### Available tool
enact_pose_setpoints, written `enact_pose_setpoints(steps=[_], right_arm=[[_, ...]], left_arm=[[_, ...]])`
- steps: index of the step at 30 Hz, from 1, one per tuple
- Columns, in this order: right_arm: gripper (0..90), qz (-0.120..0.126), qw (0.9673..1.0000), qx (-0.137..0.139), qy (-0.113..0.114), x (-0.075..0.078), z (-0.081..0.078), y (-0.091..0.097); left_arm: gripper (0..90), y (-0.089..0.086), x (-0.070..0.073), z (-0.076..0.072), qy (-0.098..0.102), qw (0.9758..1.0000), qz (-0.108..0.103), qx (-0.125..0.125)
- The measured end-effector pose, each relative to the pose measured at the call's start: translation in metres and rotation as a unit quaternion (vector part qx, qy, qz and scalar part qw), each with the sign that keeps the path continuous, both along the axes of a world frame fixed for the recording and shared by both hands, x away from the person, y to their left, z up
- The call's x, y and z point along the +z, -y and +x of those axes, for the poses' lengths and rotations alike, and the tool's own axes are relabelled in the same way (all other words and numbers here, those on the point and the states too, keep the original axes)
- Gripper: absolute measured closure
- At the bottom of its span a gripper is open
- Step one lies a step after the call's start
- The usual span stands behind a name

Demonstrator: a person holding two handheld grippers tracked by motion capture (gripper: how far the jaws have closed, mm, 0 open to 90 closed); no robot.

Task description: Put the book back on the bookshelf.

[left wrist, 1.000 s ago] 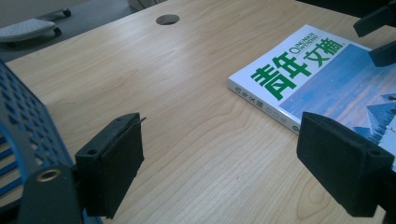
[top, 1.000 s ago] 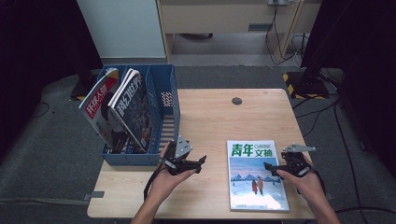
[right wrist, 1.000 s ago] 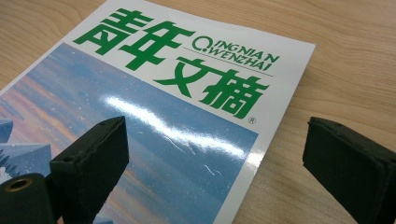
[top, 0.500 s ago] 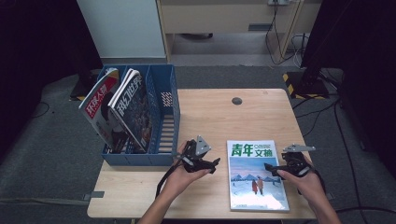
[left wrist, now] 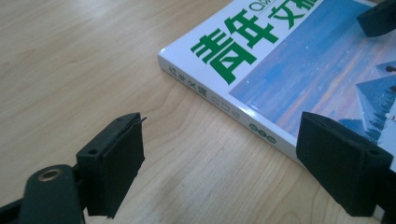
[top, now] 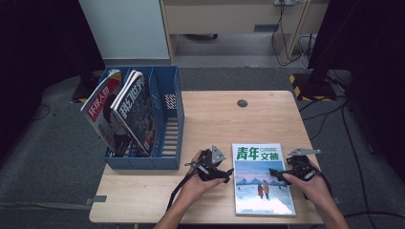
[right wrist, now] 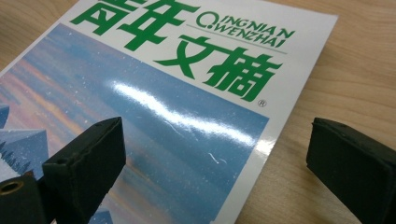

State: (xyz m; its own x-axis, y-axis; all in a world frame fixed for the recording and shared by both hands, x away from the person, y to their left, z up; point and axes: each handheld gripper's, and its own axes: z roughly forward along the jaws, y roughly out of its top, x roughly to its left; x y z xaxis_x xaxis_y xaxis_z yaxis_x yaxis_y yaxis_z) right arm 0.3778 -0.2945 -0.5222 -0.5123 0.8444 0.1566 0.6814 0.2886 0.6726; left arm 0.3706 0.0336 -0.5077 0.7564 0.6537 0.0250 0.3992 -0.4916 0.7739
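Two grippers flank one magazine (top: 262,178) lying flat, cover up, near the table's (top: 215,119) front right corner. Cover has green Chinese title on white band, blue snowy scene below.

Left gripper (top: 228,172) sits just beside the magazine's left edge, at about mid-height of the cover. Left gripper view: jaws wide apart, nothing between them but bare wood and the spine edge; one pad over the table, the other over the cover's edge area. Whether that pad touches the cover, cannot tell. Holding nothing.

Right gripper (top: 273,172) is over the magazine's right side, tips pointing inward across the cover. Right gripper view: jaws spread wide, straddling the magazine's right edge, one pad above the blue picture, the other above bare wood. Holding nothing. Contact with cover: cannot tell.

Both hands come in from the table's front edge, a cable trailing from the left gripper down toward that edge.

Blue file rack (top: 165,129) stands on the table's left edge, overhanging the side, well apart from the magazine. Two other magazines (top: 122,112) lean tilted in its left compartments; right compartment looks empty. Small dark round grommet (top: 242,102) sits near the back edge, centre.
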Motion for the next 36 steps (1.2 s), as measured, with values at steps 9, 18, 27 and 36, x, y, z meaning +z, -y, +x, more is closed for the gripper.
enact_pose_setpoints(steps=[9,18,27,36], right_arm=[[2.2,0.014,0.9997,0.001,-0.019,-0.005,0.003,-0.001],[1.2,0.022,0.9997,0.003,-0.007,-0.008,0.006,-0.008],[0.7,0.024,0.9997,-0.006,-0.005,-0.009,0.012,-0.01],[0.7,0.02,0.9998,-0.003,-0.005,-0.009,0.014,-0.009]], left_arm=[[14.8,0.012,-0.009,-0.007,-0.022,0.9996,-0.006,-0.015],[14.6,0.021,-0.017,-0.009,-0.036,0.9992,-0.013,-0.014],[14.6,0.025,-0.018,-0.011,-0.056,0.9981,-0.02,-0.017],[14.6,0.026,-0.017,-0.012,-0.05,0.9985,-0.012,-0.017]])
